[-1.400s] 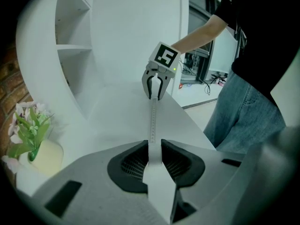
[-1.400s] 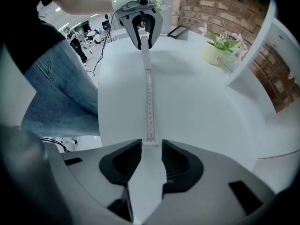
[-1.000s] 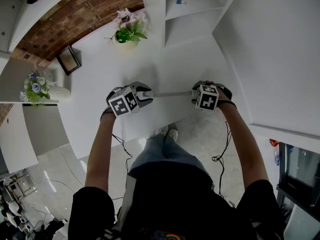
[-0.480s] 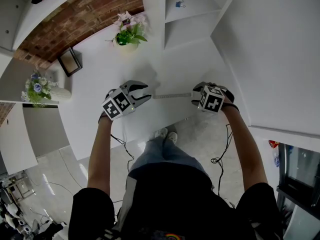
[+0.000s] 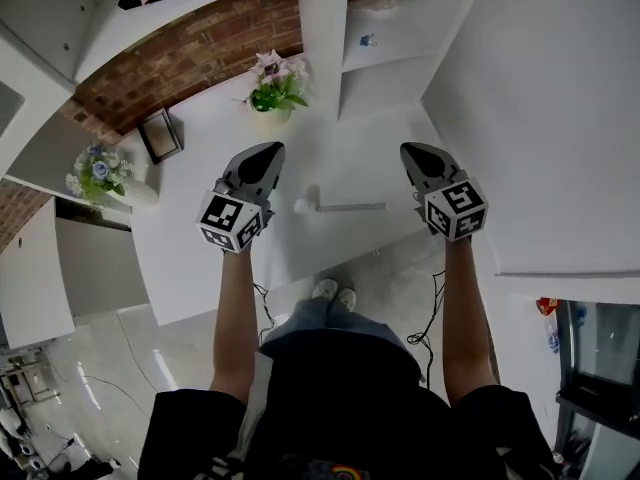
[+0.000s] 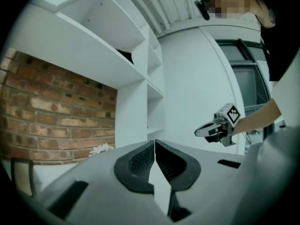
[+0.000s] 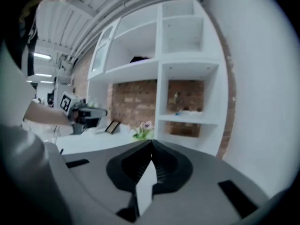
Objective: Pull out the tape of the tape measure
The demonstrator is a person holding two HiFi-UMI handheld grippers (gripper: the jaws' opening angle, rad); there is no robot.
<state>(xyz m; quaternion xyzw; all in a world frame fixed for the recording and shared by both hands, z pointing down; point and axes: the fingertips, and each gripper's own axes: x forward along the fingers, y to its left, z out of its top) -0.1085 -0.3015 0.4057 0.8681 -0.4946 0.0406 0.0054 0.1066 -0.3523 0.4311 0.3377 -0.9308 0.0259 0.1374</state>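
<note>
— Biggest first: white bench [image 5: 350, 158], with shelves [image 5: 385, 48] and brick wall [image 5: 190, 53] on the far side. On it?
— Near the middle, the tape measure [image 5: 303, 206]: small case at the left, tape [image 5: 352, 207] already drawn out to the right. Long axis left to right, flat on the bench.
— And the left hand-held gripper [image 5: 268, 151]?
— Clenched, having just closed on nothing; jaws pressed together in its own view, pointing level at the shelves. Hovers over the bench, just left of the case.
— Right hand-held gripper [image 5: 412, 152]?
— Same: just closed, jaws together, empty. Hangs to the right of the tape's free end.
— So nothing grasped. Which way to the thing?
— Below and between the two, a little nearer than both tips. Case closer to the left hand, free end closer to the right.
— Judging the task?
— Probably done or paused, with tape out and neither end held. To pull further: drop each onto its own end, then draw apart along that left-right line.
</note>
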